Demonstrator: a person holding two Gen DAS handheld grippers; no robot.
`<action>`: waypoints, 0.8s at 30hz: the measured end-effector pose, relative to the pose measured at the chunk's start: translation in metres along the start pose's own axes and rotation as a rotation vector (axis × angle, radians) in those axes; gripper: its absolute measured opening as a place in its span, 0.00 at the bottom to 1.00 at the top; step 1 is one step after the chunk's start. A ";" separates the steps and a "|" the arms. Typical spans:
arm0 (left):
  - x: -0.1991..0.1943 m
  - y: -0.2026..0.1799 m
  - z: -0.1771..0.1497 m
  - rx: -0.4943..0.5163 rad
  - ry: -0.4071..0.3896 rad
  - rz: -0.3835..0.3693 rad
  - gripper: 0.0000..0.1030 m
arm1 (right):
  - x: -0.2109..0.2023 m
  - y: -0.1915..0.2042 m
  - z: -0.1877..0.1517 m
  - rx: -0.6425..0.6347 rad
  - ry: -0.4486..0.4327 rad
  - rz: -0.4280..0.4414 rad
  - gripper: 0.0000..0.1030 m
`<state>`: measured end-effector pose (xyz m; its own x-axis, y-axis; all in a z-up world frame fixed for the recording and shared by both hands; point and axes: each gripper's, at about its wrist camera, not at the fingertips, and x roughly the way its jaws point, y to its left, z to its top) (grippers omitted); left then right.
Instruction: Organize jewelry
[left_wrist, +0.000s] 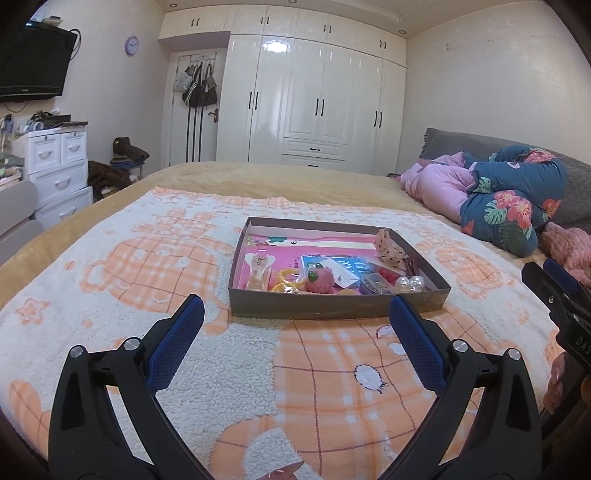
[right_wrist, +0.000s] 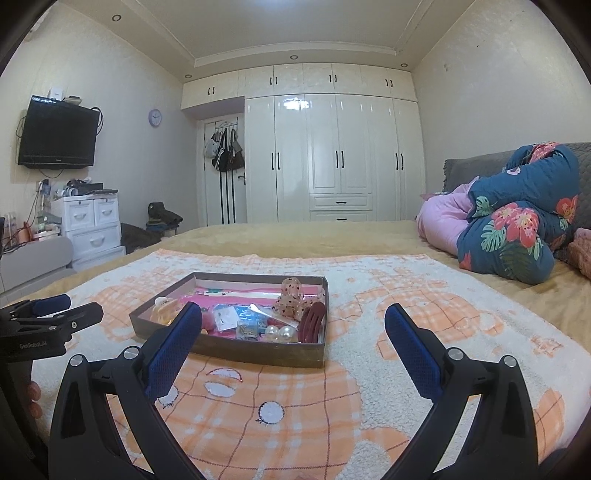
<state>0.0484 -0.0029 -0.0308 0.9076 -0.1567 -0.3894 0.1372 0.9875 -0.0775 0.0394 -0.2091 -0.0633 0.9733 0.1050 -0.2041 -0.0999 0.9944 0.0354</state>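
Left gripper (left_wrist: 297, 317) low in frame, fingers spread wide, holding nothing; right gripper (right_wrist: 293, 325) likewise wide and empty. Shallow brown box (left_wrist: 332, 304) mid-frame on the orange-and-white blanket (left_wrist: 147, 295), containing pearl beads (left_wrist: 410, 283), yellow rings (left_wrist: 286, 280), a spotted hair claw (right_wrist: 293, 297), a dark red clip (right_wrist: 314, 321)

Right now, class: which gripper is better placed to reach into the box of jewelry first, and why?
Probably the left gripper: open, with the box centred just ahead of its fingertips. The right gripper, also open, has the box off toward its left finger.
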 end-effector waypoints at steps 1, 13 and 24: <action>0.000 -0.001 0.000 0.002 -0.002 0.000 0.89 | 0.000 0.000 0.000 0.001 0.001 0.001 0.94; -0.003 0.000 0.001 -0.001 -0.020 0.007 0.89 | 0.003 0.005 -0.005 -0.014 0.015 0.002 0.94; -0.004 0.001 0.001 -0.002 -0.017 0.008 0.89 | 0.003 0.004 -0.005 -0.012 0.019 0.001 0.94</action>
<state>0.0457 -0.0015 -0.0281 0.9153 -0.1489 -0.3743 0.1295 0.9886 -0.0767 0.0404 -0.2050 -0.0690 0.9691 0.1058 -0.2230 -0.1030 0.9944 0.0242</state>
